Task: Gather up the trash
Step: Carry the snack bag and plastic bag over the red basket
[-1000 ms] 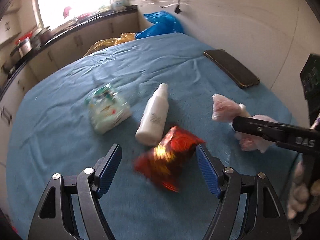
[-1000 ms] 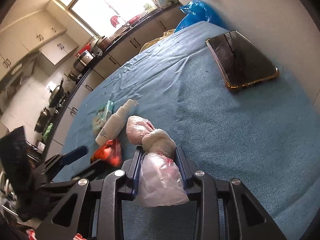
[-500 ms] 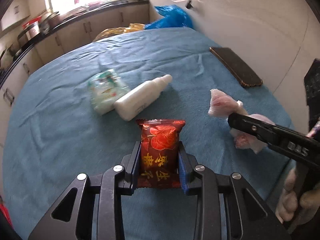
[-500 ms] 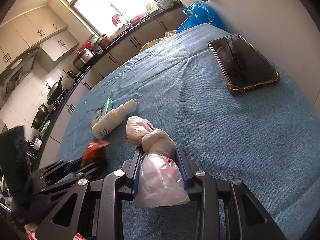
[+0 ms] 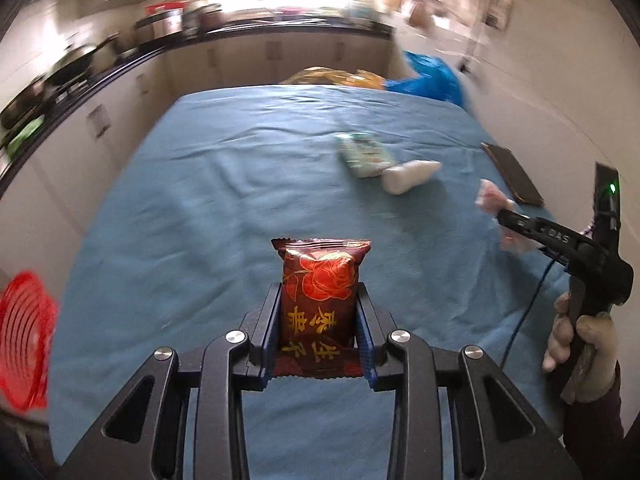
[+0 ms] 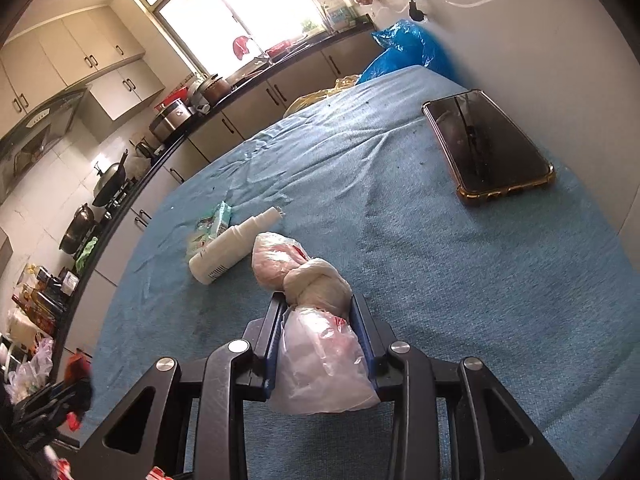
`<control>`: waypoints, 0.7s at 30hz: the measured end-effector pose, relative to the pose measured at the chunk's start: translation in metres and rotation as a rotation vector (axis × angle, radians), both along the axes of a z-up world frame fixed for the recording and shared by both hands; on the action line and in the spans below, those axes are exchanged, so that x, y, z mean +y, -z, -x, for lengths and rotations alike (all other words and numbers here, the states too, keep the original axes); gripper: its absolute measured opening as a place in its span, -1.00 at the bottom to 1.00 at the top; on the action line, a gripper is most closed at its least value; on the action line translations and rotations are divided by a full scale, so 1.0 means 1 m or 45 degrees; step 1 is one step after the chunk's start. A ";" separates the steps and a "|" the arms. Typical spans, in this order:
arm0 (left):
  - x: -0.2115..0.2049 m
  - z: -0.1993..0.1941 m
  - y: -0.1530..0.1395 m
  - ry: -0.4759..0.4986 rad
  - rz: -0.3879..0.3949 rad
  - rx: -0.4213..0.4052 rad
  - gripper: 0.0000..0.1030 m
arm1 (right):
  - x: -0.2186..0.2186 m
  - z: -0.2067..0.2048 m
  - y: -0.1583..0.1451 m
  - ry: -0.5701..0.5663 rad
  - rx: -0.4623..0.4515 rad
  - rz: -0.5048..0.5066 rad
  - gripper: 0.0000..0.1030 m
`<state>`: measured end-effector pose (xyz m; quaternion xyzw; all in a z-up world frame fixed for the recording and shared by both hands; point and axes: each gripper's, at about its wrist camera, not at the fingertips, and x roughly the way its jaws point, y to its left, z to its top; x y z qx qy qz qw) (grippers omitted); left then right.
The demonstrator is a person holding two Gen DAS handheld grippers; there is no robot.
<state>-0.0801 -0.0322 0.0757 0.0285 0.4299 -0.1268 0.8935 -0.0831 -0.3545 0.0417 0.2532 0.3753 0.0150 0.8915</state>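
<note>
Table: a wide top under a blue cloth (image 5: 224, 184), the surface being cleared; what is left on it lies toward the wall side, apart from both grippers
Red basket: a red slatted basket (image 5: 24, 332) shows at the left edge below the table's rim, blurred; probably where the trash is meant to go, which would explain the packet being carried that way
Phone: a dark phone (image 6: 486, 146) in an amber case lies flat near the wall; likely not trash, so left alone
Knotted bag: a pale, knotted plastic bag (image 6: 320, 344) is pinched at its middle by the right gripper (image 6: 320, 350), jaws nearly closed on it, the knot sticking out ahead so the bundle cannot slip back
White bottle: a white bottle (image 6: 228, 246) lies on its side, touching the green wipes pack (image 6: 210, 226) just beyond; both not yet collected
Snack packet: a red snack packet (image 5: 318, 300) stands upright between the blue pads of the left gripper (image 5: 318, 332), jaws narrowed firmly onto its sides, lifted clear of the cloth for carrying
</note>
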 end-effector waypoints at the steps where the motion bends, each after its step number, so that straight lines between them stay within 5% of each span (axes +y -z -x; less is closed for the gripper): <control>1: 0.012 0.006 -0.002 -0.030 0.011 -0.006 -0.38 | 0.002 0.000 -0.001 -0.001 0.000 0.015 -0.32; 9: 0.076 0.036 -0.014 -0.179 0.020 -0.069 -0.38 | 0.020 -0.003 -0.005 -0.028 0.010 0.159 -0.33; 21: 0.125 0.053 -0.011 -0.286 0.100 -0.080 -0.38 | 0.074 0.017 -0.027 -0.191 -0.013 0.070 -0.33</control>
